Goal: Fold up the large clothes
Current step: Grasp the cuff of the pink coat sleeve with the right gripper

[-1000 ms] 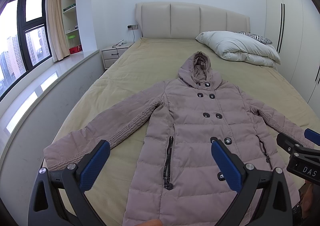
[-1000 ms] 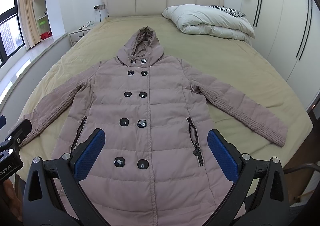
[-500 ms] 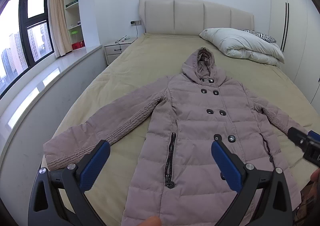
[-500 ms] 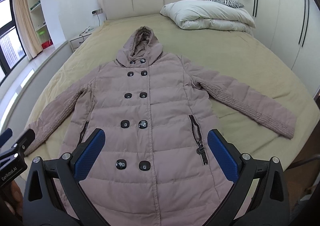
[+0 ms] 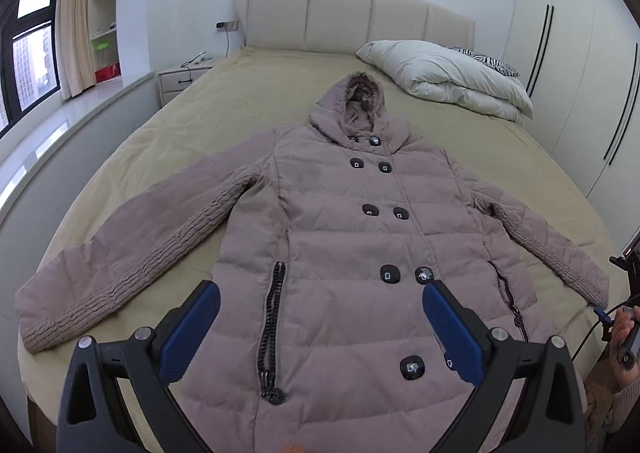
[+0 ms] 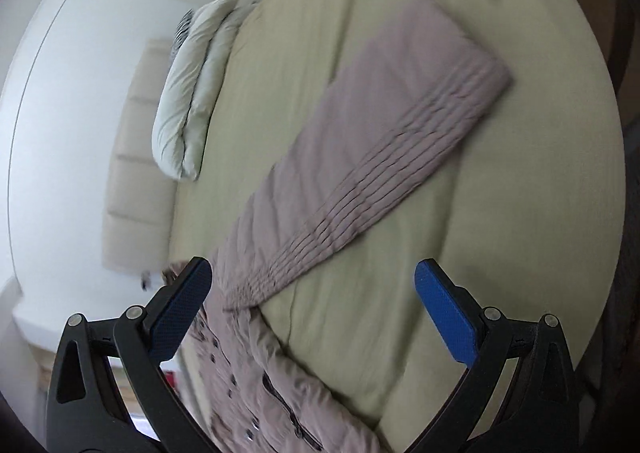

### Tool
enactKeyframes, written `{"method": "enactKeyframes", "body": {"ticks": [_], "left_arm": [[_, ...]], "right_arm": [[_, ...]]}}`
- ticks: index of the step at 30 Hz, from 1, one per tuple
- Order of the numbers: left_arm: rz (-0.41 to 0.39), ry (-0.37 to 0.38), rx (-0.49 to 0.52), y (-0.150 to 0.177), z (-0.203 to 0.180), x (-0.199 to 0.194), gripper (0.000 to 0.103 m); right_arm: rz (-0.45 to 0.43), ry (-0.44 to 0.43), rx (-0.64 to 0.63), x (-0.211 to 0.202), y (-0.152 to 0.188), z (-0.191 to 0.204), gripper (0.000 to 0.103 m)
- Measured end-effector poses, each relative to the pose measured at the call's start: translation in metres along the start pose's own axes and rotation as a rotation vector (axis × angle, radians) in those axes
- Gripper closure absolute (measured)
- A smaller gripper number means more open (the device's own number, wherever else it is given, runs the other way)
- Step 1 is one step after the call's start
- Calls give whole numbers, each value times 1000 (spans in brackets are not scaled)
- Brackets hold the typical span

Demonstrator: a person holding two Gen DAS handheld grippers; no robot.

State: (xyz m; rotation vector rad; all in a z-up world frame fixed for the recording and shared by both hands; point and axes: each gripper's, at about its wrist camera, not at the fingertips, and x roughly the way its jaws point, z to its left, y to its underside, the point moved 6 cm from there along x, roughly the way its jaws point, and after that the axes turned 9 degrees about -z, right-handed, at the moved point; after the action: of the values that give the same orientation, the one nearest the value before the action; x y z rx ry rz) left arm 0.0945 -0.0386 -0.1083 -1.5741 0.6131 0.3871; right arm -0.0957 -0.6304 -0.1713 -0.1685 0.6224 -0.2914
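Note:
A mauve hooded puffer coat lies flat and face up on the bed, both sleeves spread out, black buttons down the front. My left gripper is open and empty, held above the coat's lower front. My right gripper is open and empty. It is rolled to the side and hovers over the coat's right sleeve, whose cuff lies toward the bed's edge. Part of the right gripper and the hand that holds it show at the right edge of the left wrist view.
The bed has a tan cover and a padded headboard. A folded white duvet lies at its far right. A nightstand and a window ledge are at the left, wardrobe doors at the right.
My right gripper has swung right and rolled sideways, from over the coat's front to over its right sleeve. My left gripper has shifted right, toward the coat's middle.

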Motion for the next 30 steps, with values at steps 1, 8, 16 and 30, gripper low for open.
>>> {"method": "enactKeyframes", "body": {"ticks": [1,8,16,30], "left_arm": [[30,10,7,1,-6,7,0],[113,65,-67,-4,-22,39,0],[172,159,-140,1,-28,56,14],[125,264,-248,-21,-8,63,15]], "right_arm": [[-10,2,50,6,-13,-14,6],[-70,12,204,40,-66,-73,24],[-177,63,185,62,-107,-82,27],[-268,118,-746,56,-66,107,85]]}}
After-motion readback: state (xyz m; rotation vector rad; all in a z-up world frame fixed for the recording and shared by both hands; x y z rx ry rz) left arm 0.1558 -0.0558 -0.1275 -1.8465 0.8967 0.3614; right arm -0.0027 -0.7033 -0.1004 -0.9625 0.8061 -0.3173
